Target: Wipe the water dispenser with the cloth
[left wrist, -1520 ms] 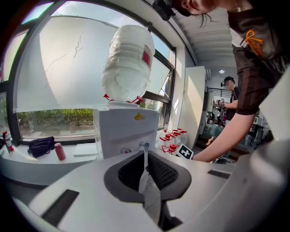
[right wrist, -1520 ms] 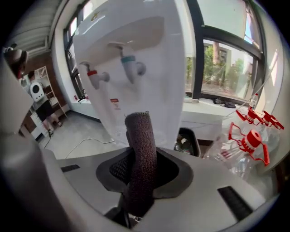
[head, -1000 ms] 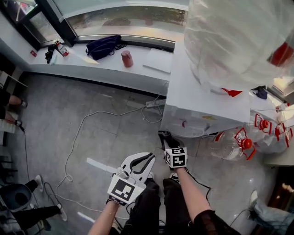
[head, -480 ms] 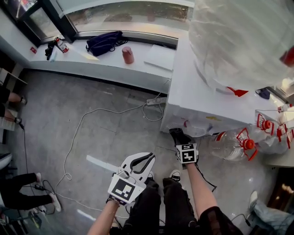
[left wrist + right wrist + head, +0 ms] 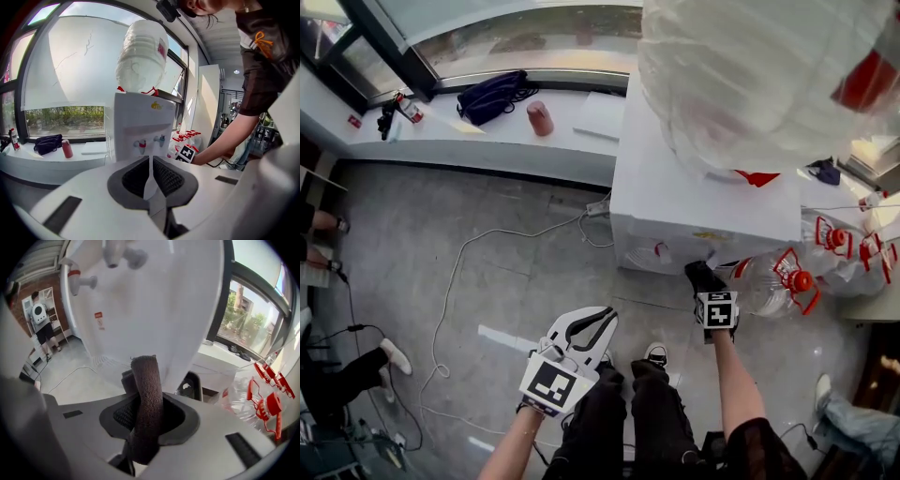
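Presently the dark cloth (image 5: 146,394) is pinched by the right hand-held gripper (image 5: 705,281), just before the lower front panel of the water dispenser (image 5: 159,310) — touch cannot be told, nor how much is wiped. The left hand-held gripper (image 5: 150,169) is pressed together, empty — its view alone shows the dispenser's whole front.

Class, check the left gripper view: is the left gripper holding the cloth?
No, the left gripper has its jaws shut on nothing; the dark cloth sits clamped in the right gripper.
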